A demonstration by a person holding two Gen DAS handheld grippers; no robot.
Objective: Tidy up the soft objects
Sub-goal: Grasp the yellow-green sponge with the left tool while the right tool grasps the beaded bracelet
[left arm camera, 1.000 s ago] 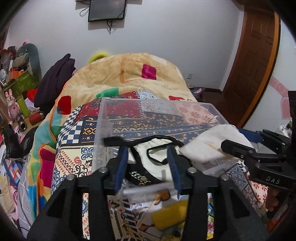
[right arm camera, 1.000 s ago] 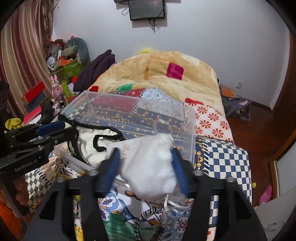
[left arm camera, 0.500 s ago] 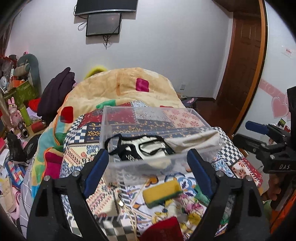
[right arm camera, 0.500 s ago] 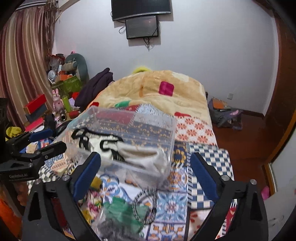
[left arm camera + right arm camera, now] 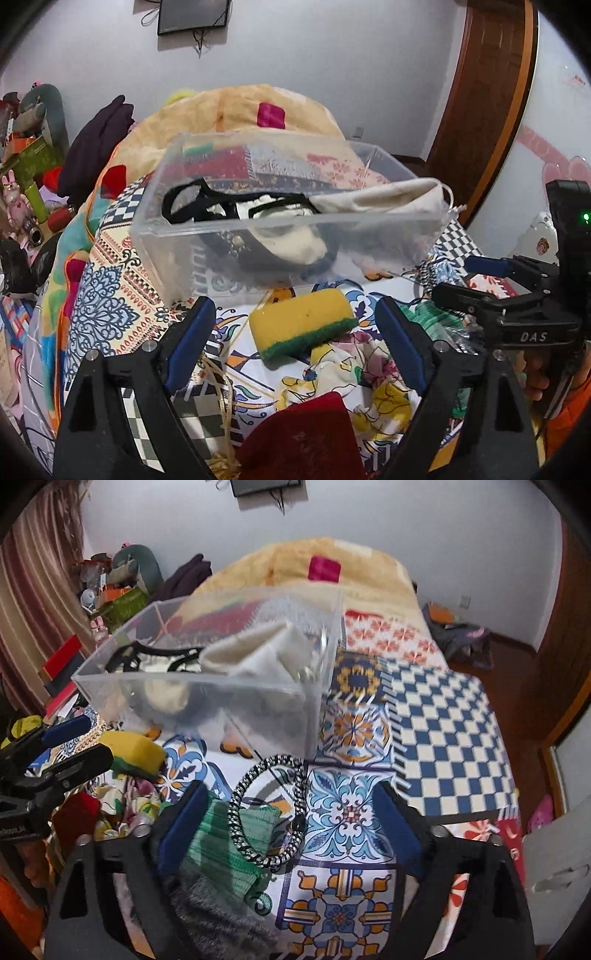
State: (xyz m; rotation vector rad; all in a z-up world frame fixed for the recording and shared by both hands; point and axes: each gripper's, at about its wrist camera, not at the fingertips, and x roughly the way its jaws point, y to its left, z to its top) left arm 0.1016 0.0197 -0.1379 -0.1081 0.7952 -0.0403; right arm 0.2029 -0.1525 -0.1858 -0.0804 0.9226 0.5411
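A clear plastic bin (image 5: 207, 254) (image 5: 122, 686) stands on the patterned bedspread. It holds a black-and-white pouch (image 5: 288, 240) and a cream cloth (image 5: 384, 199) (image 5: 255, 650). My left gripper (image 5: 295, 343) is open and empty, its fingers on either side of a yellow-and-green sponge (image 5: 301, 321) (image 5: 135, 753). A dark red cloth (image 5: 303, 439) and a floral cloth (image 5: 376, 380) lie below it. My right gripper (image 5: 288, 827) is open and empty over a black-and-white braided ring (image 5: 266, 812) and a green knit cloth (image 5: 229, 849), with a grey knit piece (image 5: 218, 923) beneath.
A beige blanket (image 5: 251, 107) covers the far bed. Cluttered shelves with toys (image 5: 26, 155) stand on the left. A wooden door (image 5: 487, 81) and bare floor (image 5: 517, 672) are on the right. The right gripper shows in the left wrist view (image 5: 491, 284).
Both grippers let go of the pouch and the cream cloth, which now lie in the bin. Both have opened, pulled back and dropped lower over the loose items in front.
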